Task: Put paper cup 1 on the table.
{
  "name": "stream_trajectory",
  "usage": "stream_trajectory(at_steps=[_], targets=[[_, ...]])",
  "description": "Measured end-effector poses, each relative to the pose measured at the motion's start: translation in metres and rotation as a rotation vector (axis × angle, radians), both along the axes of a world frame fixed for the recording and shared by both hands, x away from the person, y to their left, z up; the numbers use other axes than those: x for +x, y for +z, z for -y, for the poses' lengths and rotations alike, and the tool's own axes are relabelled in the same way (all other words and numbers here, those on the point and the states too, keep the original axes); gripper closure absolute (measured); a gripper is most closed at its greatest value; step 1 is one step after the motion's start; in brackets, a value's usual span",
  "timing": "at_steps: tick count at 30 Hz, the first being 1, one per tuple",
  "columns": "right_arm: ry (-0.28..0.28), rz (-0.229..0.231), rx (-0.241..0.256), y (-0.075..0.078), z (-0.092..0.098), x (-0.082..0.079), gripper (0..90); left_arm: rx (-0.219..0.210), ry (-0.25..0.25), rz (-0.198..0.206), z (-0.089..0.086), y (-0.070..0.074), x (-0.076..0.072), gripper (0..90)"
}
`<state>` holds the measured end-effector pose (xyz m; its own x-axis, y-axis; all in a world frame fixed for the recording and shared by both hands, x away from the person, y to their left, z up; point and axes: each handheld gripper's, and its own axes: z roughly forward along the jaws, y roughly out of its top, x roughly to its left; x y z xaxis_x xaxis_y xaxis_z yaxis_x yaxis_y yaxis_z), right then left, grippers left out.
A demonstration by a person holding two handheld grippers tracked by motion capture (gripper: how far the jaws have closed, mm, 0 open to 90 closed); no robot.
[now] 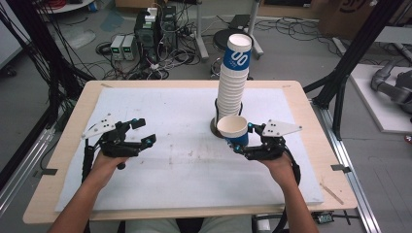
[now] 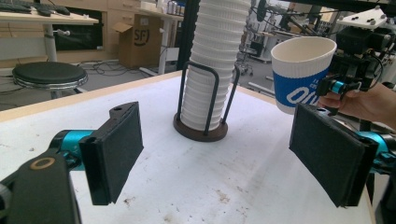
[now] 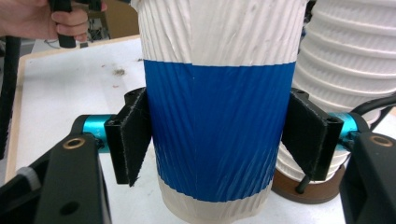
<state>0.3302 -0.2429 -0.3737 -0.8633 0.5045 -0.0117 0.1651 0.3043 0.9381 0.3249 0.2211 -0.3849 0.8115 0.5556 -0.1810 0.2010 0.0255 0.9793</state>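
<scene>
A wooden desk (image 1: 63, 160) under a white mat (image 1: 160, 160), in a cluttered lab with cables and power units on the floor. My right gripper (image 1: 241, 140), jaws pinching a blue-and-white paper cup (image 1: 234, 130), holds it upright and empty just before the cup stack (image 1: 234, 80) in its wire holder (image 2: 201, 128). My left gripper (image 1: 140, 133), jaws spread, hovers well apart, holding nothing.

"SF" is printed in dark letters on a cardboard box (image 2: 138, 38) behind the table. White lettering on the held cup (image 2: 301, 70) is only partly readable.
</scene>
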Motion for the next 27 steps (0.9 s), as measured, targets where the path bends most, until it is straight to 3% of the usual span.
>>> stream_trajectory(at_steps=[10, 16, 21, 27], targets=[[-0.043, 0.038, 0.062, 0.000, 0.018, -0.006, 30.3, -0.004, 0.017, -0.007, -0.005, -0.003, 0.003, 17.1], [-0.080, 0.045, 0.137, -0.005, 0.036, -0.012, 30.3, 0.004, 0.016, -0.007, -0.002, -0.004, 0.003, 17.1], [-0.130, 0.047, 0.192, -0.010, 0.052, -0.014, 30.3, 0.005, 0.017, -0.010, -0.002, -0.005, 0.004, 17.1], [-0.234, 0.057, 0.206, -0.016, 0.071, -0.012, 30.1, 0.011, 0.018, -0.014, 0.000, -0.006, 0.003, 17.1]])
